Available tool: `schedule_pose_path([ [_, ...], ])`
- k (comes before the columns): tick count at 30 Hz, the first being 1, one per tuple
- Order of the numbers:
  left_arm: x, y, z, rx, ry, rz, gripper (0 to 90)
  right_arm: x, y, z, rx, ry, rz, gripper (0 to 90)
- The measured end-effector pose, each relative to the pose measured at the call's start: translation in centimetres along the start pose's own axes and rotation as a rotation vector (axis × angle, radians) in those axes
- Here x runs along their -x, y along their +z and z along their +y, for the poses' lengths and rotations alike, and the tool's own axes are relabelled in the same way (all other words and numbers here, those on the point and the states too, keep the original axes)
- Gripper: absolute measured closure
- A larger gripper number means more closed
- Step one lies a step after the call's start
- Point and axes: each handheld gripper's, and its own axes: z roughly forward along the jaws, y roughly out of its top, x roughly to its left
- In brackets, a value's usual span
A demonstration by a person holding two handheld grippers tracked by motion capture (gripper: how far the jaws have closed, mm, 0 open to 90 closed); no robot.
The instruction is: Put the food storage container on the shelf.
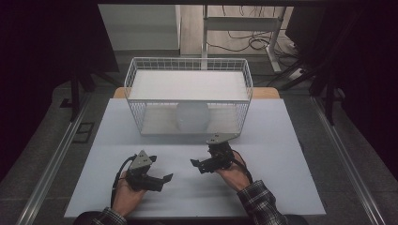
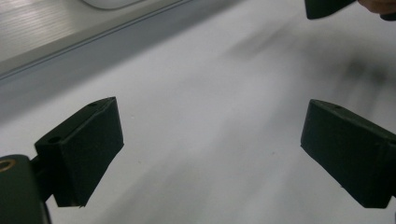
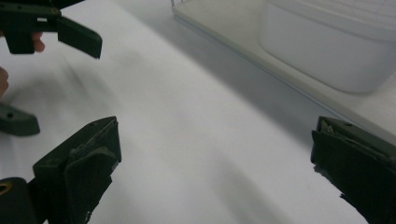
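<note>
Both tongs are seen low over the white bench (image 1: 281,154), jaws wide, nothing between them. Left tongs (image 1: 162,180) and right tongs (image 1: 199,165) point at each other, near but apart. Beyond the right tongs a white wire basket (image 1: 141,77) stands, with a white tub (image 1: 192,116) inside it. High view: tub seen through the mesh as a pale rounded shape. Right gripper view: tub (image 3: 327,51) closer, smooth, translucent, lidded, upright on the basket floor. No legible writing found.
</note>
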Motion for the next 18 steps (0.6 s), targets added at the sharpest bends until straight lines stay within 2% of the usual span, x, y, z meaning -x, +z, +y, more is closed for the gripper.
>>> schedule_pose_path([
  [9, 0.0, -0.8, 0.0, 0.012, -0.002, -0.003, 4.6, -0.8, -1.8, -1.0, -0.005, -0.014, -0.041, 0.0],
  [15, -0.2, -1.6, -0.2, 0.020, -0.002, 0.021, 4.7, -0.6, -3.3, -1.6, -0.003, -0.018, -0.070, 0.0],
  [18, -0.2, -1.9, -0.4, 0.017, -0.006, 0.027, 4.7, -0.4, -4.0, -2.1, -0.003, -0.004, -0.081, 0.0],
])
